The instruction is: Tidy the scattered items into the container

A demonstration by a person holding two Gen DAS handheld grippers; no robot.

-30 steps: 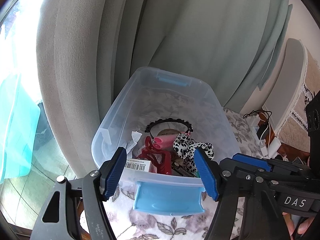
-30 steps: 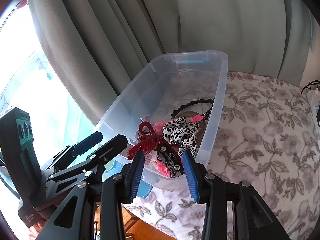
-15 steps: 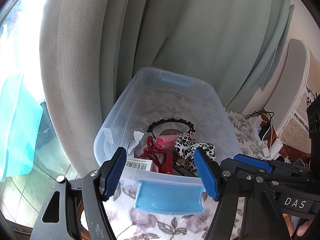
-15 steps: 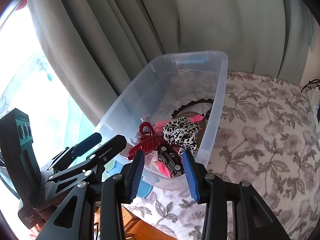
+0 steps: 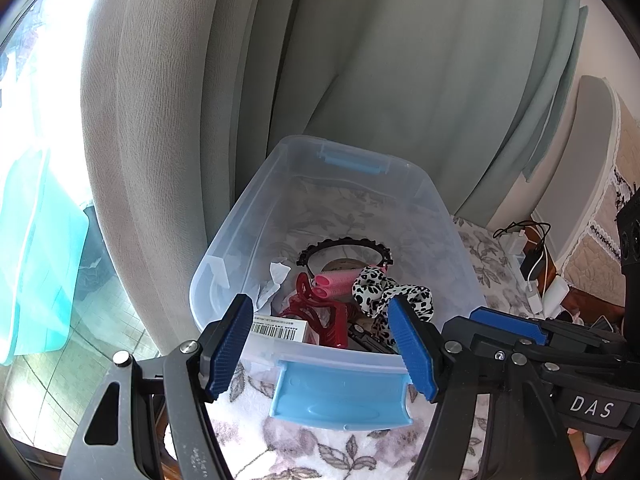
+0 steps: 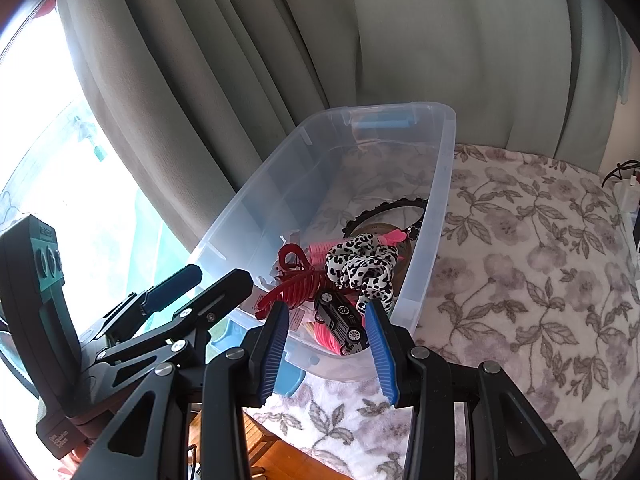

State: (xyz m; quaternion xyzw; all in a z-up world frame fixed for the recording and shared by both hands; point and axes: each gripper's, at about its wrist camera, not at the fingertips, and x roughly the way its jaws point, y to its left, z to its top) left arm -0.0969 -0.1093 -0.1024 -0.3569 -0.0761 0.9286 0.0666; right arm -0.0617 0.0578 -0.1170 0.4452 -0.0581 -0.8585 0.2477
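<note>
A clear plastic bin (image 5: 224, 240) (image 6: 444, 184) with blue latches stands on a floral cloth (image 6: 520, 280). Inside lie a black headband (image 5: 344, 244), pink rollers (image 5: 336, 280), a red hair claw (image 5: 320, 316) (image 6: 296, 288), a leopard-print hair tie (image 5: 376, 288) (image 6: 360, 264), a black toy car (image 6: 340, 316) and a barcoded box (image 5: 280, 328). My left gripper (image 5: 320, 300) is open just before the bin's near end, nothing between its pads. My right gripper (image 6: 326, 306) is open at the bin's near corner. The car lies beyond its pads, inside the bin, untouched.
Grey-green curtains (image 5: 360, 60) hang close behind the bin. A bright window (image 6: 48, 140) is on the left. Chargers and cables (image 5: 528, 264) clutter the right side beside an upholstered headboard (image 5: 580, 152). The table's wooden edge (image 6: 288, 456) shows under the cloth.
</note>
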